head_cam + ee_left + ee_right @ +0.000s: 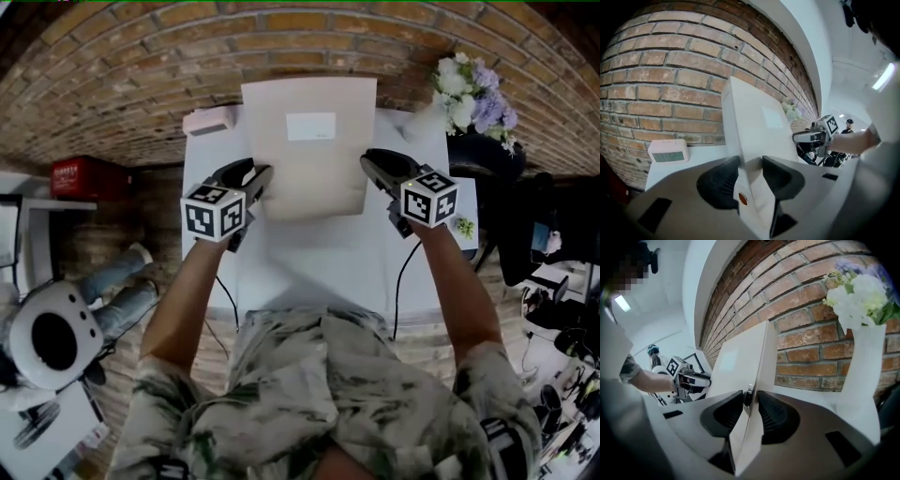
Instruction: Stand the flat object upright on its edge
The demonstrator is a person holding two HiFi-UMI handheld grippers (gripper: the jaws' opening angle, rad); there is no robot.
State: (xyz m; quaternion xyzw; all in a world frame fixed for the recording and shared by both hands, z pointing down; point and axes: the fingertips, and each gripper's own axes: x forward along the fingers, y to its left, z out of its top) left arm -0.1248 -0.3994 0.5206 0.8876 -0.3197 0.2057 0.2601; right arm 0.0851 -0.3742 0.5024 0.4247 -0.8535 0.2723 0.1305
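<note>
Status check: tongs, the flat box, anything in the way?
Left tongs shut on flat box, right tongs on opposite edge. Box tilted up toward brick wall. Clock and vase off to the sides, clear.

The head view looks steeply down from above and in front of the flat box [307, 150], far enough off to take in the whole white table [319, 272] under the box and the brick wall [141, 84] behind it. The left gripper view sits right at the box's left edge, facing the wall and, past the box, the right gripper [806, 137]. The right gripper view sits just as close at the box's right edge, facing the wall and the left gripper [701, 379] beyond the box. All three views share the box and wall. The clock [668, 151] left of the box shows in the head and left gripper views, and the flower vase [860, 357] right of the box in the head and right gripper views.
</note>
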